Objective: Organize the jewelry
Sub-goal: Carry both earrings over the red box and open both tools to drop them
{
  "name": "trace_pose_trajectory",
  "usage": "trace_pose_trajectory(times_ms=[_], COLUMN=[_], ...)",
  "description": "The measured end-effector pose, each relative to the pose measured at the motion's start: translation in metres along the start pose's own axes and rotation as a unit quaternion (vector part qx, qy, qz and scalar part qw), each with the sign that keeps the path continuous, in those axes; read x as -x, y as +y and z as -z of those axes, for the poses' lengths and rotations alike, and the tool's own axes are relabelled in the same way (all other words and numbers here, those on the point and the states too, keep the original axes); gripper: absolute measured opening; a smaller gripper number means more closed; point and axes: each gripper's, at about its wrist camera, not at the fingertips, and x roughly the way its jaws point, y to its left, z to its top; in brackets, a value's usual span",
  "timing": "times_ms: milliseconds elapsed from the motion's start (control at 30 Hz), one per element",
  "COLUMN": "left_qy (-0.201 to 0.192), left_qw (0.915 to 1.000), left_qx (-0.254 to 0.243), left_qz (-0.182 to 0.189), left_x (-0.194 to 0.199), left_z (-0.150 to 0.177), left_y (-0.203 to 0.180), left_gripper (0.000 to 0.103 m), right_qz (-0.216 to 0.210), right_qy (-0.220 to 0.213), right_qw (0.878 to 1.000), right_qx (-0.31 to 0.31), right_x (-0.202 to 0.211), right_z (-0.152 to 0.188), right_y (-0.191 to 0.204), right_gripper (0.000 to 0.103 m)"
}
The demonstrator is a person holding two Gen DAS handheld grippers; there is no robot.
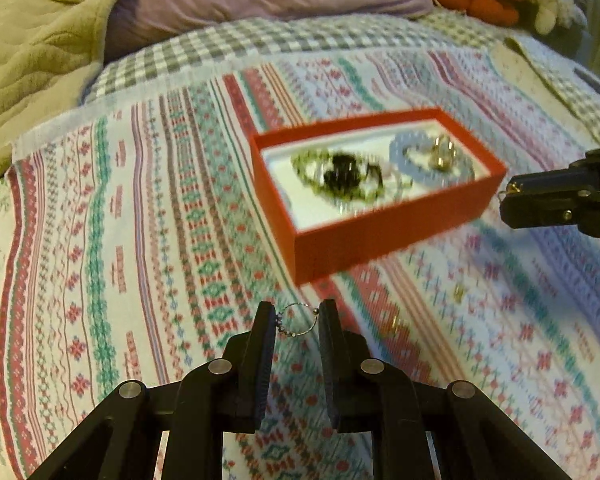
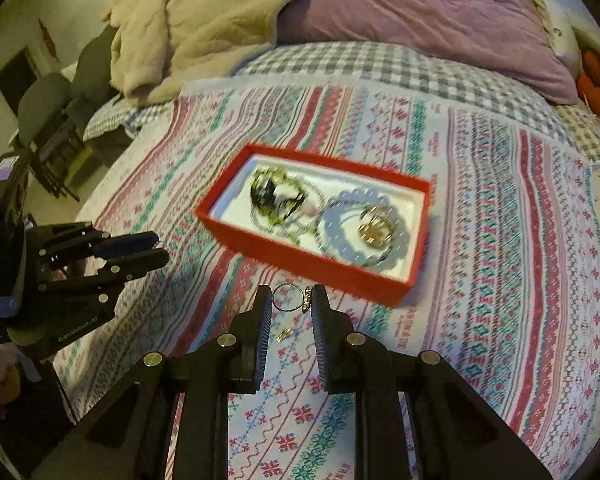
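Over on the left, the left gripper (image 1: pixel 297 320) had its fingers pinched in on a thin wire ring (image 1: pixel 296 321), the hoop spanning the narrow gap tip to tip, a tiny beaded chain dangling off one side. It hovered above the patterned bedspread (image 1: pixel 140 240), well short of the red box (image 1: pixel 380 236). That wire looked featherlight and springy, easy to bend, so a gentle squeeze across the hoop seemed right.

Centre stage, the red box sat open on the bed with a green bead bracelet (image 2: pixel 278 200), a pale blue bead bracelet (image 2: pixel 340 236) and a gold ring (image 2: pixel 374 222) already lying inside. The picture was smeared with motion, so finer detail was lost.

Moving right, the right gripper (image 2: pixel 292 300) was likewise clamped on a ring (image 2: pixel 290 298), a slim metal band with a small jewelled head against its right-hand finger, held just in front of the box's near wall. Hard, smooth, slippery metal: I judged the band's sides the safest hold, not the setting. Below it, a small gold piece (image 2: pixel 285 334) lay loose on the bedspread, probably an earring, too tiny to be sure, and likely fiddly to pinch off soft fabric.
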Motion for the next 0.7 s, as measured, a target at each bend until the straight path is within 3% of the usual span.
trace_pose_trajectory(times_ms=[367, 700], left_qy=[-0.018, -0.016], left_qw=[0.9996, 0.9990], left_qx=[0.017, 0.032], left_qz=[0.015, 0.028], left_x=[-0.011, -0.040], left_z=[-0.034, -0.055], left_y=[-0.013, -0.022], left_gripper=[0.016, 0.016], right_qz=[0.007, 0.007], right_qy=[-0.026, -0.009], right_qw=[0.999, 0.998], right_qx=[-0.036, -0.058], right_x=[0.007, -0.025], right_z=[-0.021, -0.034], right_y=[-0.018, -0.030], right_gripper=[0.021, 0.021])
